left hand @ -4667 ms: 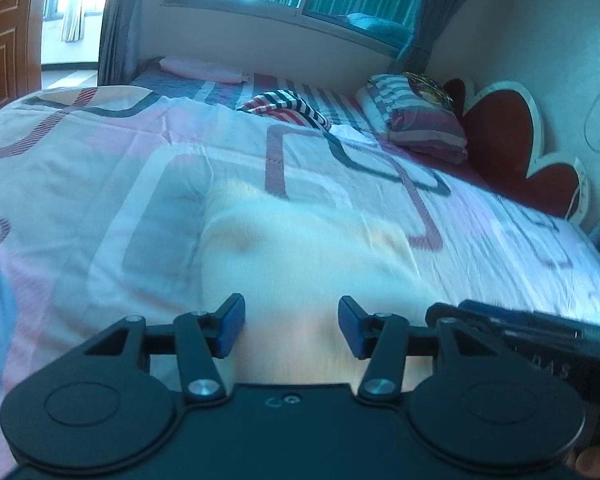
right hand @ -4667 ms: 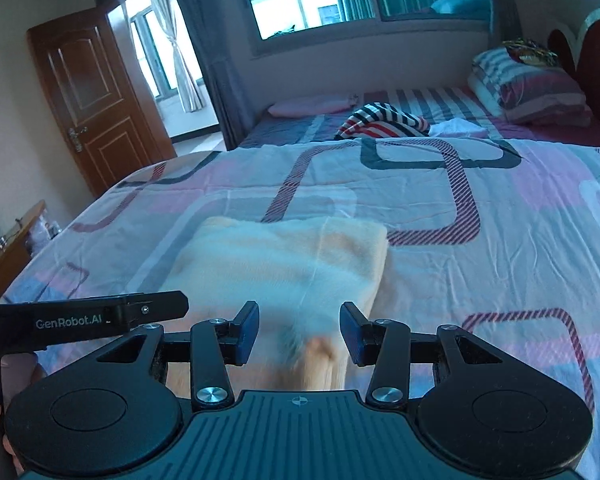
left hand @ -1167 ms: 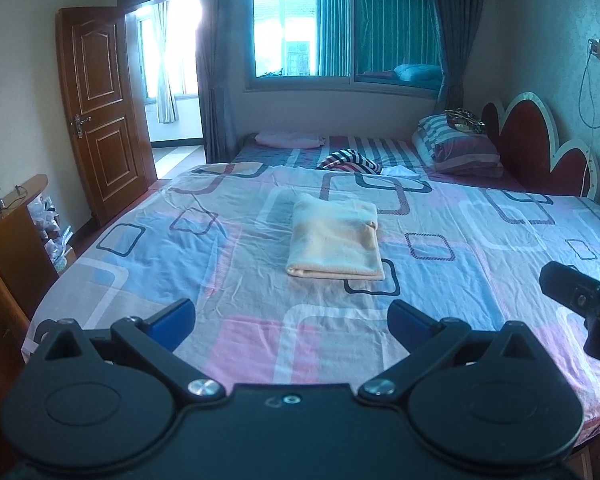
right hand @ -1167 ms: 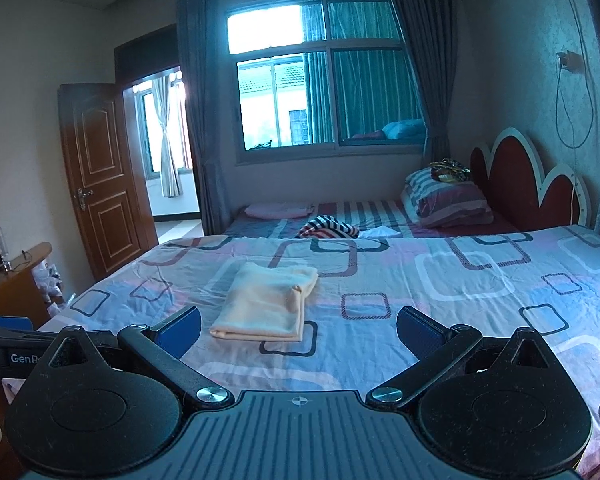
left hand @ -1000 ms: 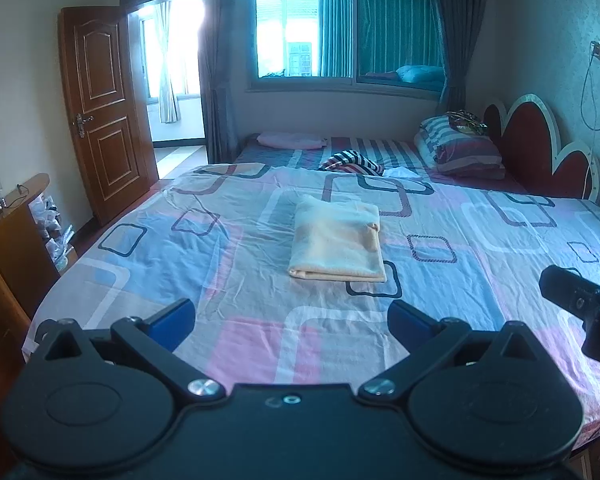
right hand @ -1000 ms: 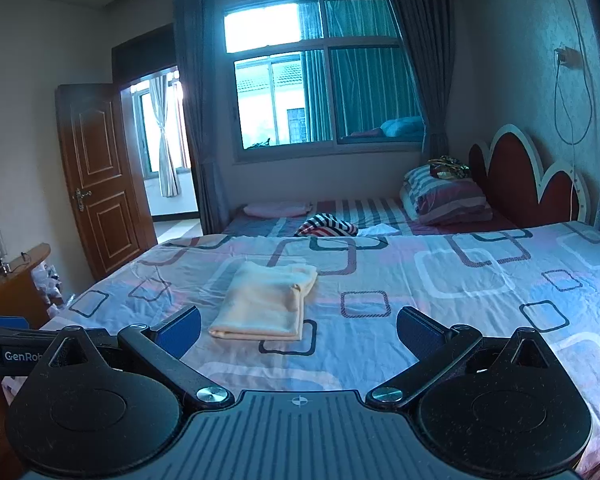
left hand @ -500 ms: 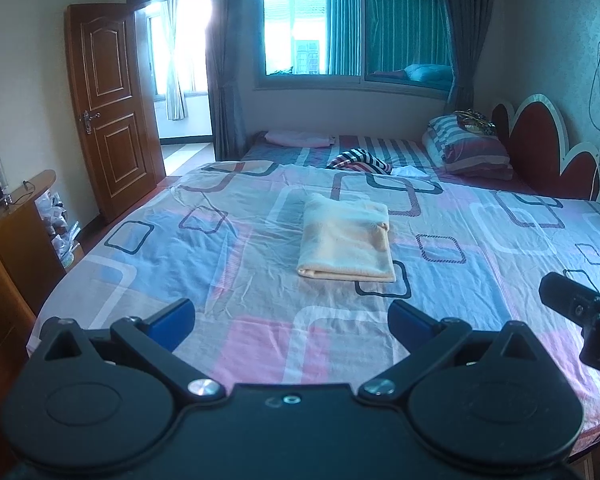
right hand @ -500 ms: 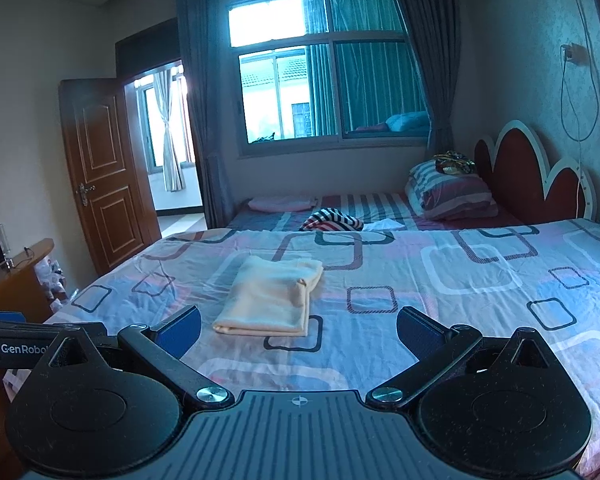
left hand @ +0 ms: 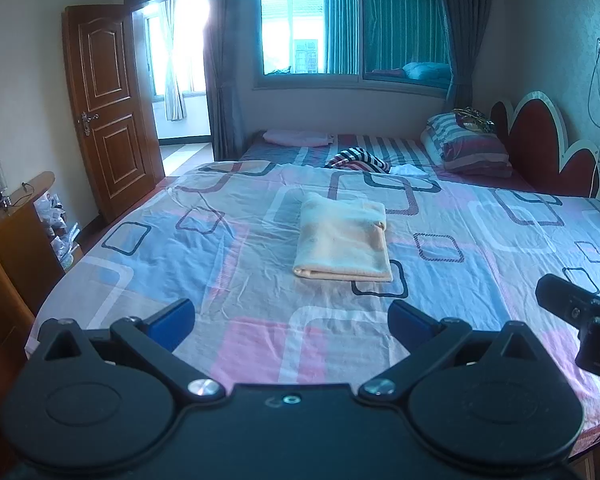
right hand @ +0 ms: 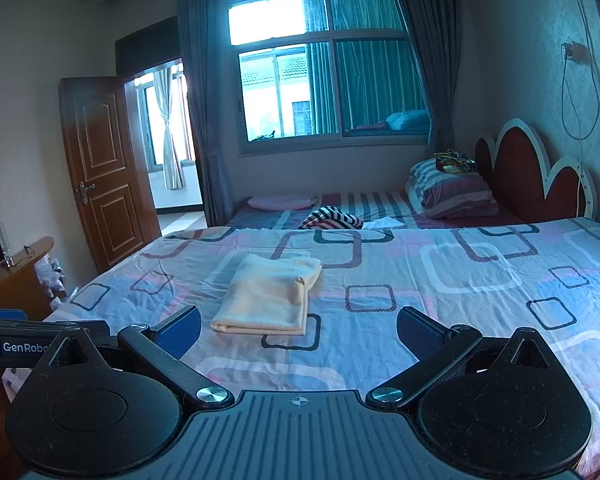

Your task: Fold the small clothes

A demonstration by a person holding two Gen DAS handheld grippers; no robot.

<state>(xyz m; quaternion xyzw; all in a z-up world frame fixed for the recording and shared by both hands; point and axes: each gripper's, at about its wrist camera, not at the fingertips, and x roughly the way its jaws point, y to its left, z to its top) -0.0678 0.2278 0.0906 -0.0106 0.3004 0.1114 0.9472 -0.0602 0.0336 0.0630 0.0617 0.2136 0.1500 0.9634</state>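
Observation:
A pale yellow garment [left hand: 342, 236] lies folded into a neat rectangle on the patterned bedspread [left hand: 228, 272], near the middle of the bed; it also shows in the right wrist view [right hand: 270, 294]. My left gripper [left hand: 291, 318] is open wide and empty, held back from the bed's near edge. My right gripper [right hand: 298, 330] is also open wide and empty, well short of the garment. The right gripper's body [left hand: 580, 316] shows at the right edge of the left wrist view.
A striped garment [left hand: 358, 159] and a white cloth [left hand: 410, 169] lie at the far side of the bed. Pillows [left hand: 466, 146] rest by the red headboard [left hand: 540, 148]. A wooden cabinet [left hand: 16, 240] stands left, by an open door [left hand: 110, 108].
Both grippers have opened wide and drawn far back from the folded garment, which stays flat on the bed. In the last second the views shifted only slightly.

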